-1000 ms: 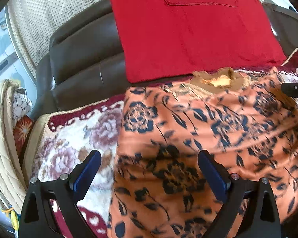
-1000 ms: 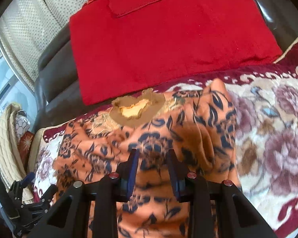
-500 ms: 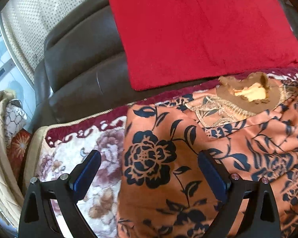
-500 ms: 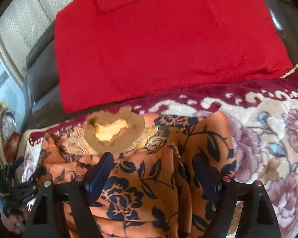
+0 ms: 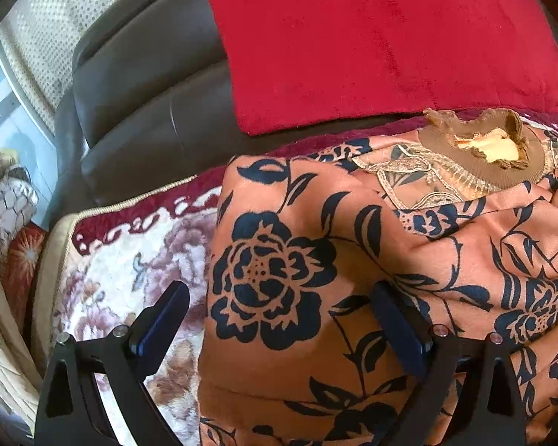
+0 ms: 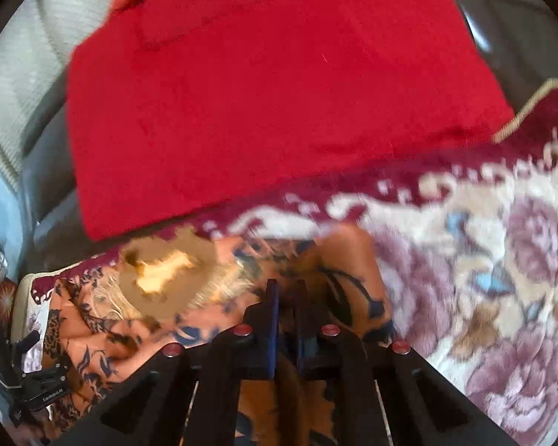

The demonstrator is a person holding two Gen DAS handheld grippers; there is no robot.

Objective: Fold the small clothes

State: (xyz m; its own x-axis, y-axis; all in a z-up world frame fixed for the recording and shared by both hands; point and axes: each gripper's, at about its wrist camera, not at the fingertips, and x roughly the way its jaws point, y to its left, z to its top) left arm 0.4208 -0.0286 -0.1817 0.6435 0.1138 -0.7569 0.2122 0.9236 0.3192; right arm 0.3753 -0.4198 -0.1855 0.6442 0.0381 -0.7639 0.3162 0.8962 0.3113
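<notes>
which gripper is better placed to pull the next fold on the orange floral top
Right. The right gripper has its jaws nearly shut on the orange floral top near its right edge. The left gripper hangs open over the cloth, gripping nothing.

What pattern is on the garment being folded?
Navy flowers and leaves on orange garment, with a brown collar; clearest in the left wrist view.

You have an orange garment [image 5: 372,260] printed with dark navy flowers and leaves, its neckband [image 5: 480,148] tan-brown around a pale yellow lining. Under it your blanket [image 5: 130,260] is cream with mauve and brown roses and a maroon border. Behind lies a plain red cloth [image 5: 372,37] on a dark brown sofa [image 5: 148,93]. Your gripper pads [image 5: 163,316] are dark blue on black frames.
</notes>
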